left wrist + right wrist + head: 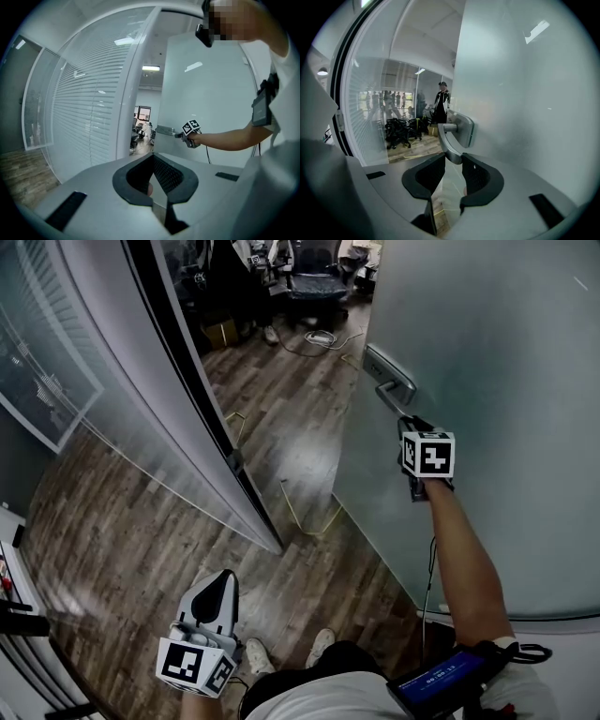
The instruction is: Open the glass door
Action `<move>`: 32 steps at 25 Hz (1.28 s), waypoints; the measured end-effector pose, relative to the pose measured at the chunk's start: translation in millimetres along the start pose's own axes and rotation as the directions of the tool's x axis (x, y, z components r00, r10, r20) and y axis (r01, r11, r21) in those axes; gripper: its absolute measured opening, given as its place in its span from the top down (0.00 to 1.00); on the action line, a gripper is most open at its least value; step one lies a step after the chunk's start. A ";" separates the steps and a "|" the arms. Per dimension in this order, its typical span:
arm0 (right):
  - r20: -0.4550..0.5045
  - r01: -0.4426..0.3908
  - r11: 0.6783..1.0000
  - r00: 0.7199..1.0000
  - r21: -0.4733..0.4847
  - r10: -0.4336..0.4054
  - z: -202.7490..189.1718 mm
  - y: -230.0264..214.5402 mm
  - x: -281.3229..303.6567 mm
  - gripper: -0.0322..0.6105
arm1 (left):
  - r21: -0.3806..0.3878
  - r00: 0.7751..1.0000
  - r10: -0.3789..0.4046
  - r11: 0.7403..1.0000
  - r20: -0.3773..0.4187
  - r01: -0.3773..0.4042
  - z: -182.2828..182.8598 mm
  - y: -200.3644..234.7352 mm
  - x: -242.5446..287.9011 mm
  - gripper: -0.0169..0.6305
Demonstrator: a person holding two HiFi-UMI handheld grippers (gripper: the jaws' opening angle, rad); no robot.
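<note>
The frosted glass door (487,352) stands ajar, and the room beyond shows through the gap. Its metal lever handle (389,382) sits near the door's free edge. My right gripper (405,420) reaches up to it, shut on the lever's end. In the right gripper view the handle (449,140) curves down between the black pads of the right gripper (452,161), which press on both its sides. My left gripper (223,579) hangs low near the floor, away from the door, its jaws shut on nothing. From the left gripper (153,157), the right gripper (190,133) shows on the handle.
A dark door frame (187,381) and a glass wall with blinds (112,418) run along the left. Past the gap stand an office chair (314,282) and a cable (323,337) on the wood floor. A person (442,101) stands far inside. My shoes (319,645) are below.
</note>
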State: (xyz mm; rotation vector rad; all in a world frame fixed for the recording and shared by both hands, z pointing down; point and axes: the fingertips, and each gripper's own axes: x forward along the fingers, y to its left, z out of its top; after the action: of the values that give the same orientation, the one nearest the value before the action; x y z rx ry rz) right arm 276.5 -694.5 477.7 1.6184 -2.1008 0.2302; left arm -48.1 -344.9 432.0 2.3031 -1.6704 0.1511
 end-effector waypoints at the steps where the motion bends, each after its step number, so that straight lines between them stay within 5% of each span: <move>1: 0.000 0.006 1.000 1.000 0.007 -0.006 0.6 -1.3 1.5 0.77 | -0.001 1.000 0.001 1.000 0.000 -0.001 -1.6 2.0 -0.4 0.98; 12: -0.005 0.070 0.997 0.998 0.023 -0.070 9.6 -48.7 14.3 0.77 | -0.004 0.999 0.038 0.999 -0.021 -0.038 3.9 -4.8 4.1 0.97; 17: 0.071 0.126 0.992 0.990 -0.005 -0.125 8.6 -53.6 -3.3 0.77 | -0.003 0.999 0.038 0.999 -0.020 -0.038 -2.1 -2.9 1.2 0.97; 27: 0.331 0.080 0.997 0.940 0.014 -0.080 63.7 -5.2 -123.4 0.78 | 0.024 0.999 -0.030 0.999 0.025 0.030 18.5 -2.1 -3.3 0.98; 32: 0.411 0.080 0.996 0.908 0.027 -0.084 77.3 21.7 -195.0 0.85 | 0.042 0.996 -0.081 0.996 0.048 0.079 29.5 1.6 -16.2 0.97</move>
State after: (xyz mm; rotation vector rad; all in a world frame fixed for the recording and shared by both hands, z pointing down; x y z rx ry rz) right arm 272.5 -551.1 323.1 1.8873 -2.3260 -0.1464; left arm -57.3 -339.2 400.1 2.4178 -1.6099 0.1123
